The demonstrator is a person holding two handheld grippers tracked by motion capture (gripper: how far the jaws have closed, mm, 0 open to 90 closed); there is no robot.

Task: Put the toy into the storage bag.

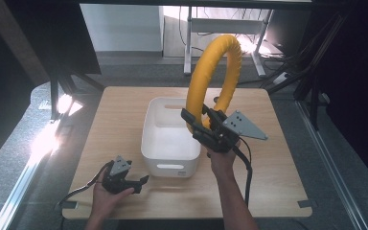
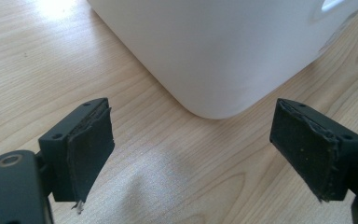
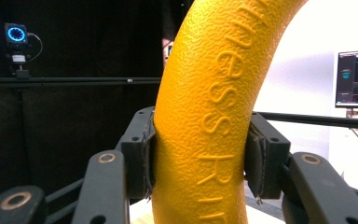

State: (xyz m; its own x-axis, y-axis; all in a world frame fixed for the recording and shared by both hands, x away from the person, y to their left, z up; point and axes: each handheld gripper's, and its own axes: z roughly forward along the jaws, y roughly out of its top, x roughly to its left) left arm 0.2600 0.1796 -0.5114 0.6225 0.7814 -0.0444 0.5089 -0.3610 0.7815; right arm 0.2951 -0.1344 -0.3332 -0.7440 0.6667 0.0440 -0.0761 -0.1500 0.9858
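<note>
Wood: the table is pale wood grain, lit by a bright patch of light at its left edge.
Left hand: it rests low on the table near the front edge, left of the bin, and holds the left gripper.
Left gripper: jaws wide apart with nothing between them; the pads are frayed at the edges and hover just over the wood, pointed at the bin's near corner.
Bin: a white plastic bin with rounded corners and a slot handle in each short wall stands mid-table; its floor is bare white and nothing lies in it.
Bin corner: in the left gripper view the rounded corner sits just ahead of the open jaws, apart from them.
Ring: a yellow foam ring stands upright in the air over the bin's right wall, its lower arc near the rim; raised letters run along its pebbled skin.
Right gripper: the right gripper is lifted above the bin's right side, jaws clamped on the ring's lower arc, pads pressing in from both sides.
Right hand: it holds that gripper from below, cable trailing toward the front edge.
</note>
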